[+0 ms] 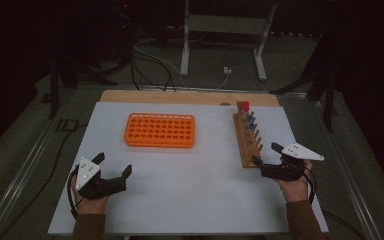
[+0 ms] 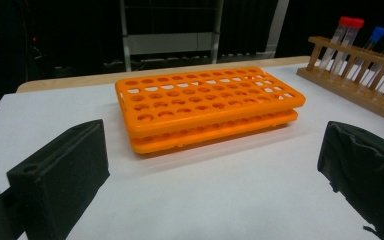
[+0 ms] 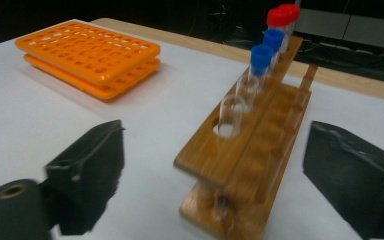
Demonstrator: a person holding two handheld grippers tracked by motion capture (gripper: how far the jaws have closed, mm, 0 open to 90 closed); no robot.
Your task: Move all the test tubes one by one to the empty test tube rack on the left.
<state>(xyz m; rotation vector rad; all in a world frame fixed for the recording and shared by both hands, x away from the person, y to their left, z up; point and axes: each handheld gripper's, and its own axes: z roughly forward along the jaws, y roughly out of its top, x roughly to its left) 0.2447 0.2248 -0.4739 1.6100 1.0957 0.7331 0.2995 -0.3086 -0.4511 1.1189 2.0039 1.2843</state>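
Your right gripper (image 1: 266, 156) holds its jaws apart at the near end of the wooden tube rack (image 1: 247, 140), gripping nothing. Your left gripper (image 1: 112, 165), jaws spread wide and empty, rests well short of the orange tube tray (image 1: 160, 130).

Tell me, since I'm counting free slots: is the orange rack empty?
Empty: every hole of the orange rack that shows is open, with no tube in it.
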